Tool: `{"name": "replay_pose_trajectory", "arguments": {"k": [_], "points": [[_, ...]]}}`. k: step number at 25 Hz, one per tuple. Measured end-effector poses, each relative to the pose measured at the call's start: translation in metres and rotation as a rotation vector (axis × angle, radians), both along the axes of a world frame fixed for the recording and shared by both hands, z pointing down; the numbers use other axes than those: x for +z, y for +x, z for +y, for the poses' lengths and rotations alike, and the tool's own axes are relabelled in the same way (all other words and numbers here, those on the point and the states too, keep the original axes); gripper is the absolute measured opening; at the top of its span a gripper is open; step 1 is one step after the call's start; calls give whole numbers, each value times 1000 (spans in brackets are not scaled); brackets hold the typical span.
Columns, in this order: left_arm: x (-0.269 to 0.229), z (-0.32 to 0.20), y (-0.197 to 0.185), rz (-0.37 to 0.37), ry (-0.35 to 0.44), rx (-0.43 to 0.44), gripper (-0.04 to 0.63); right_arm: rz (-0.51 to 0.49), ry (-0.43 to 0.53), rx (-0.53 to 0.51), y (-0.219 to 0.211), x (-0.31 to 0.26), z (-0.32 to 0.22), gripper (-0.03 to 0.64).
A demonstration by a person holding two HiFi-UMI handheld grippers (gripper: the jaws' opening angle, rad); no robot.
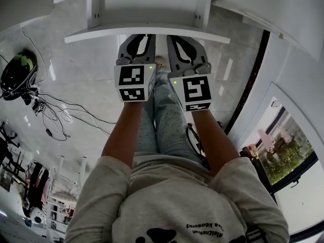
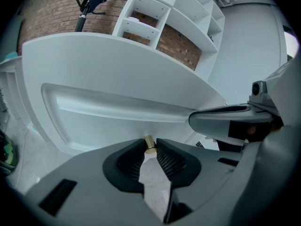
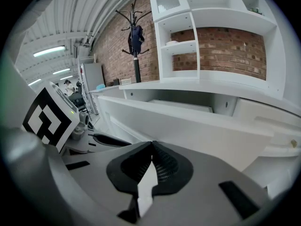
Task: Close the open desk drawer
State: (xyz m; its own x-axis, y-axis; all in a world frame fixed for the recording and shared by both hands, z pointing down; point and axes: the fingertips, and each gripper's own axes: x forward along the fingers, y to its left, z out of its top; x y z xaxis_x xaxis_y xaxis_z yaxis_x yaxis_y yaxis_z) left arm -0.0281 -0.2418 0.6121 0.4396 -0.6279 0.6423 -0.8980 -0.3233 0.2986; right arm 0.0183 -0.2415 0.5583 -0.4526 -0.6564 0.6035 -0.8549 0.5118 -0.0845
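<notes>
The white, flat-panelled drawer front (image 2: 141,79) fills the middle of the left gripper view. In the right gripper view it runs across the centre of the frame (image 3: 188,126), standing out from the white desk (image 3: 202,86) with the drawer's open cavity showing behind it. In the head view it is the white slab along the top (image 1: 147,33). The drawer is plainly pulled out and not yet closed.

Low in the centre of the left gripper view, a small round brass knob (image 2: 149,146) sticks out of the drawer front. The grey left gripper (image 2: 150,141) has its two ribbed black pads set either side of the knob, and they appear to pinch it at the very tips. The grey right gripper (image 3: 151,143) has its jaws brought together with nothing between them. Its closed tips point at the drawer front, though how near they are I cannot tell. In the head view both grippers sit side by side at upper centre, left (image 1: 137,36) and right (image 1: 185,36), noses up against the slab.

Behind the desk, white open shelves (image 3: 188,46) stand against a red brick wall (image 3: 221,51).

The step in hand looks like the push itself, with both grippers set on the front. The next move calls for a straight, even shove toward the desk. The left gripper should let go of the knob only once the front sits flush.
</notes>
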Motion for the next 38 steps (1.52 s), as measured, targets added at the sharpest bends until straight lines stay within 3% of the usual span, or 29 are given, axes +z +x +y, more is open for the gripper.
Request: {"name": "replay_pose_trajectory", "arguments": {"k": [38], "points": [[-1, -88, 4, 12, 39, -49, 91, 14, 32, 27, 9, 6, -90, 29]]}}
